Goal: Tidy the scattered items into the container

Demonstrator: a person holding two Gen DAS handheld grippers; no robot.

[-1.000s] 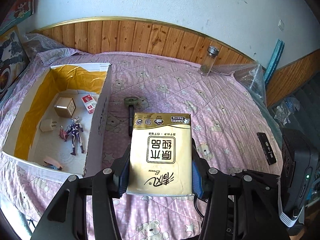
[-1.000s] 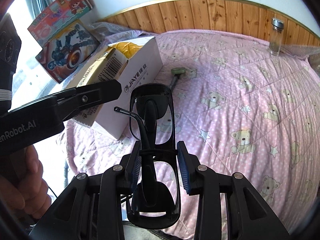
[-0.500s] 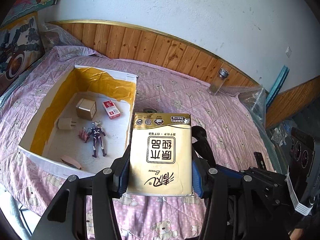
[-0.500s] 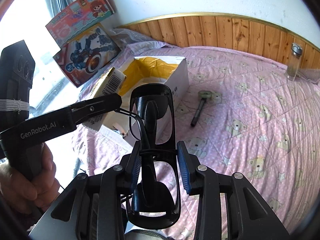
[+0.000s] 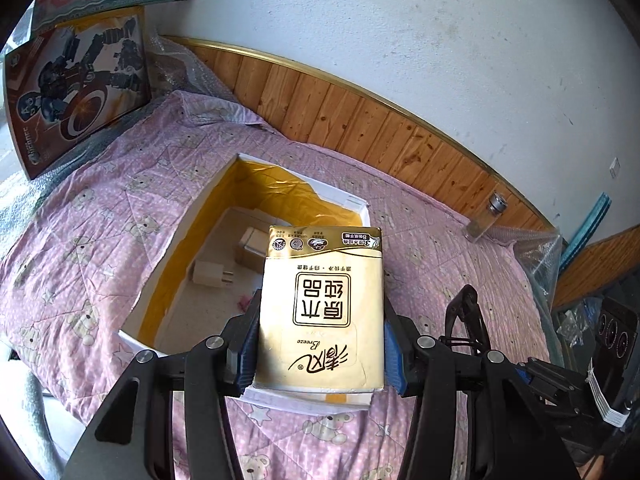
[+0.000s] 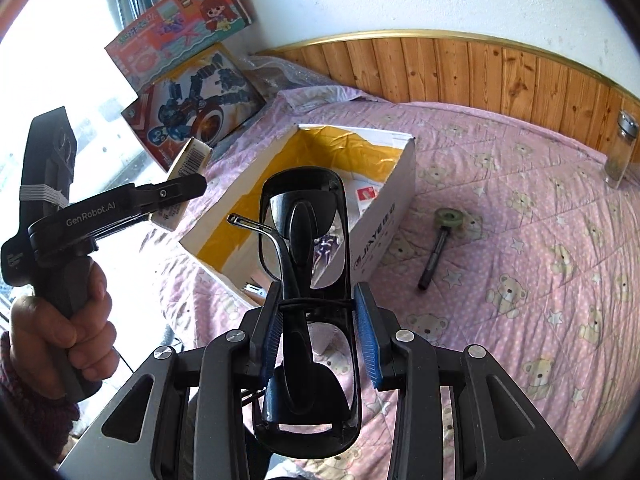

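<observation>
Gripping a gold tissue pack [image 5: 322,312], the left gripper [image 5: 318,344] hovers above the open cardboard box [image 5: 172,248] on the pink quilt [image 5: 100,220]; the right gripper [image 6: 316,320] clamps folded black glasses [image 6: 308,240] nearby.

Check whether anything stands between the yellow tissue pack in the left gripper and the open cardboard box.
Nothing visible does. The yellow tissue pack, clamped in the left gripper, hangs above the open cardboard box, whose top is uncovered. A white plug adapter lies on its floor.
</observation>
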